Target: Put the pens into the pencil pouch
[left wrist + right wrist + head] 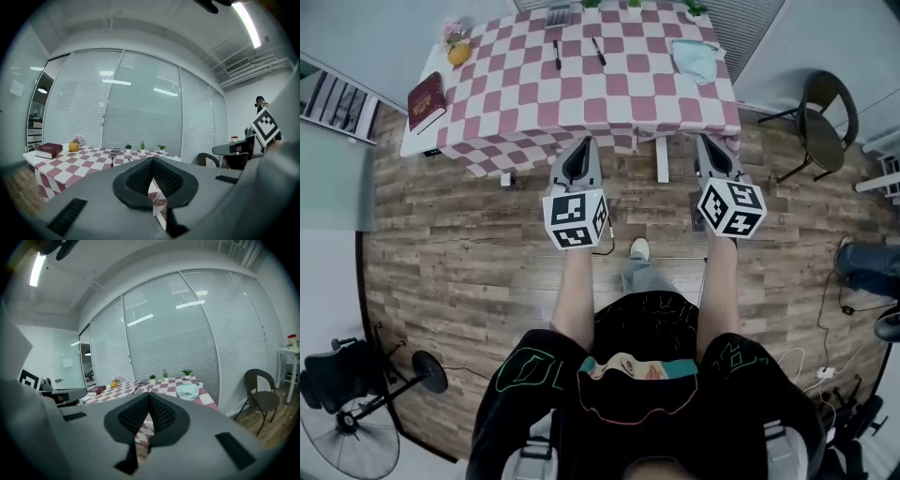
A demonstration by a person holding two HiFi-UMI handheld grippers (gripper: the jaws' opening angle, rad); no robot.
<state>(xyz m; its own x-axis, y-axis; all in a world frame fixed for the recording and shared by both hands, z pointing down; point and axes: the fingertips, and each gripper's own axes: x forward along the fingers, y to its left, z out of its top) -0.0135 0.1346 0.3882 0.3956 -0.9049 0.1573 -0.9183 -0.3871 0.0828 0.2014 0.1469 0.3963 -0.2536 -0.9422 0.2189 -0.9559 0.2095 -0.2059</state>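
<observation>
Two dark pens (555, 52) (598, 50) lie near the far side of the table with the pink-and-white checked cloth (581, 94). The pale teal pencil pouch (697, 58) rests at the table's right end; the right gripper view shows the pouch (188, 390) past the jaws. My left gripper (584, 142) and right gripper (705, 141) are held side by side in front of the table's near edge, above the wooden floor. They point at the table and touch nothing. In each gripper view the pads meet: left gripper (152, 160), right gripper (149, 395), both shut and empty.
A dark red book (427, 100) and an orange (459, 53) sit at the table's left end. A calculator (558, 14) and small potted plants (633, 5) stand along its far edge. A brown chair (825, 117) is at the right. A fan (356, 417) stands behind me, left.
</observation>
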